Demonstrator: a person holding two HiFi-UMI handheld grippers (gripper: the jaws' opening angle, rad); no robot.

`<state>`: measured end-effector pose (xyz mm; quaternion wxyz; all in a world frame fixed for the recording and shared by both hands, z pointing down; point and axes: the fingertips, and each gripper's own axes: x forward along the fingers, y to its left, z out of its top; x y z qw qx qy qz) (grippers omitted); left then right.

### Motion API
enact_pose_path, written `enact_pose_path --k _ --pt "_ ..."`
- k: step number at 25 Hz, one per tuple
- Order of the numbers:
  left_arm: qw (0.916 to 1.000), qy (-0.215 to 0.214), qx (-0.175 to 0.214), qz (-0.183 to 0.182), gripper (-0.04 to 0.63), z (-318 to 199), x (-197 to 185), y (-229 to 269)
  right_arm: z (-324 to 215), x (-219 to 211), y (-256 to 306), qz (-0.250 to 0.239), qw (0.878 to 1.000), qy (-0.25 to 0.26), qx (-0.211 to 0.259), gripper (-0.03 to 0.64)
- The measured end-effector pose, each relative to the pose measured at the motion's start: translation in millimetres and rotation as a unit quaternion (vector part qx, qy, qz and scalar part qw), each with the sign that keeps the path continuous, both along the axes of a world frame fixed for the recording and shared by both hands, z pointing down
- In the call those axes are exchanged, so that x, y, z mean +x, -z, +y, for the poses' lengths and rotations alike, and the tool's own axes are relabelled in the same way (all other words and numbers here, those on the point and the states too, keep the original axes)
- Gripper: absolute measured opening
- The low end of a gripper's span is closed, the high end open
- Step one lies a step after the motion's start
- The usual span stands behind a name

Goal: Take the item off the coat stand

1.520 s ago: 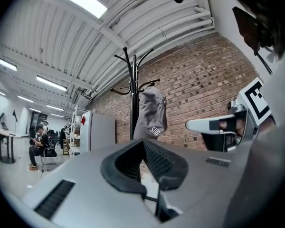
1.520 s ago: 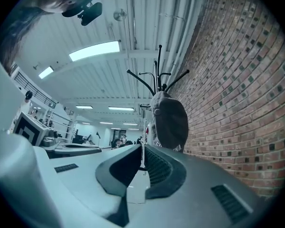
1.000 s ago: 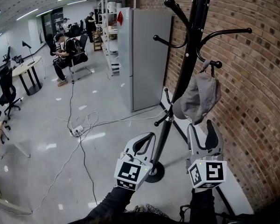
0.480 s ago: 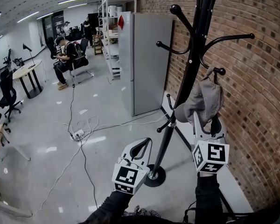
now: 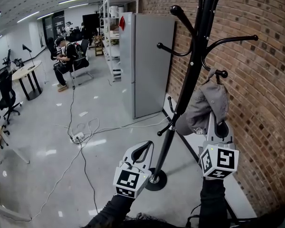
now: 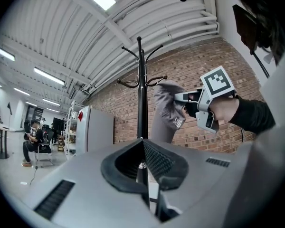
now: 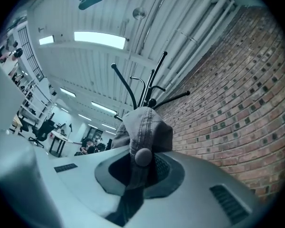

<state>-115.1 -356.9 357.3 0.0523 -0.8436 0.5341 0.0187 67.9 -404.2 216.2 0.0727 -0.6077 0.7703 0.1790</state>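
Note:
A grey cap [image 5: 206, 106] hangs from a low hook of the black coat stand [image 5: 192, 75] by the brick wall. My right gripper [image 5: 217, 125] reaches up to the cap's lower part, and its jaws are closing with the fabric pinched between them. In the right gripper view the cap [image 7: 145, 125] with its top button sits squeezed in the right gripper [image 7: 141, 163], below the stand's hooks [image 7: 147, 91]. My left gripper [image 5: 149, 145] hangs shut and empty, left of the pole. From the left gripper [image 6: 143, 146] I see the cap [image 6: 166, 110] and the stand [image 6: 141, 94].
A tall grey cabinet [image 5: 149, 56] stands against the brick wall [image 5: 266, 94] behind the stand. Cables and a power strip [image 5: 80, 134] lie on the glossy floor. A seated person [image 5: 64, 56], a round table [image 5: 26, 70] and shelving [image 5: 111, 27] are far off at the left.
My right gripper has risen to the cap, and its wide-open jaws have closed on the cap's lower part. The left gripper has barely moved.

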Motion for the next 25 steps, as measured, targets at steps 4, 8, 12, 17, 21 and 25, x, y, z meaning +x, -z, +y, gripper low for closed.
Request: enact_pose_path --k 4,8,12,17,21,25 --pt "1.0000 -0.003 0.003 0.001 0.009 -1 6 3 10 10 17 -0.008 1.000 0.000 0.021 0.028" --pt "0.9999 -0.011 0.006 0.002 0.009 -4 15 5 21 18 40 -0.012 0.999 -0.002 0.050 0.028" --pt "0.9998 -0.020 0.008 0.002 0.009 -4 25 7 37 30 62 -0.023 0.997 0.000 0.071 0.028" --pt "0.9996 -0.028 0.009 0.002 0.009 -5 33 7 53 49 60 -0.030 0.997 -0.013 0.073 0.028" --pt "0.9989 -0.047 0.008 0.005 0.009 -4 51 6 61 70 47 -0.028 0.997 -0.030 0.063 0.028" --pt "0.9978 -0.066 0.004 0.004 0.009 -4 72 3 64 86 23 -0.018 0.998 -0.046 0.043 0.028"
